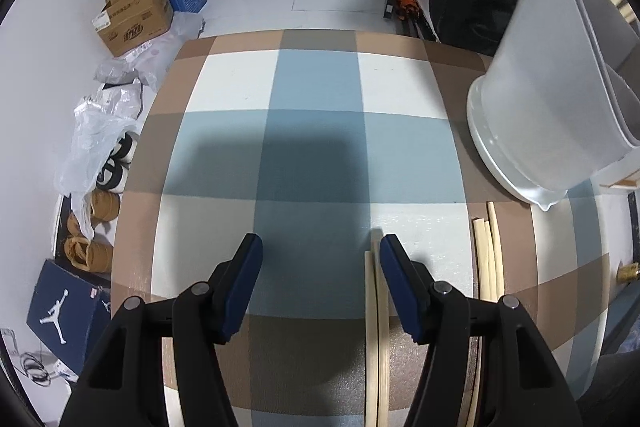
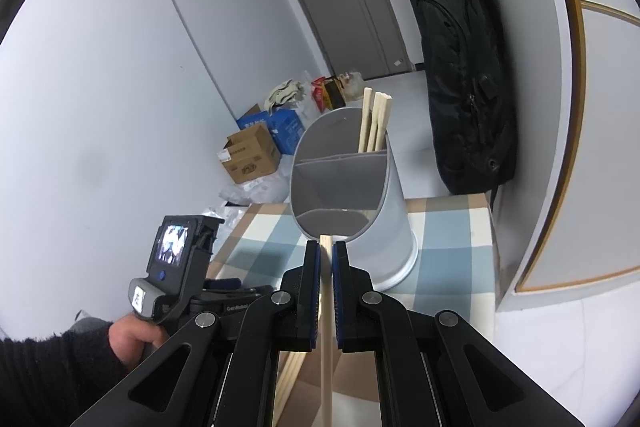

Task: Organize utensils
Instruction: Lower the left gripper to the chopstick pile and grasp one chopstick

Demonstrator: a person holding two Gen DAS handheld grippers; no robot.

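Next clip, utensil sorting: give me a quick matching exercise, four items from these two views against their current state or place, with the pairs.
Items:
1. left gripper
2. right gripper
3. utensil holder
4. loose chopsticks

States:
A. standing on the table, chopsticks in its far compartment
B. lying flat on the checked cloth
C. open, holding nothing
D. shut on a single chopstick

Pairs: 1-C, 2-D, 3-A, 4-B
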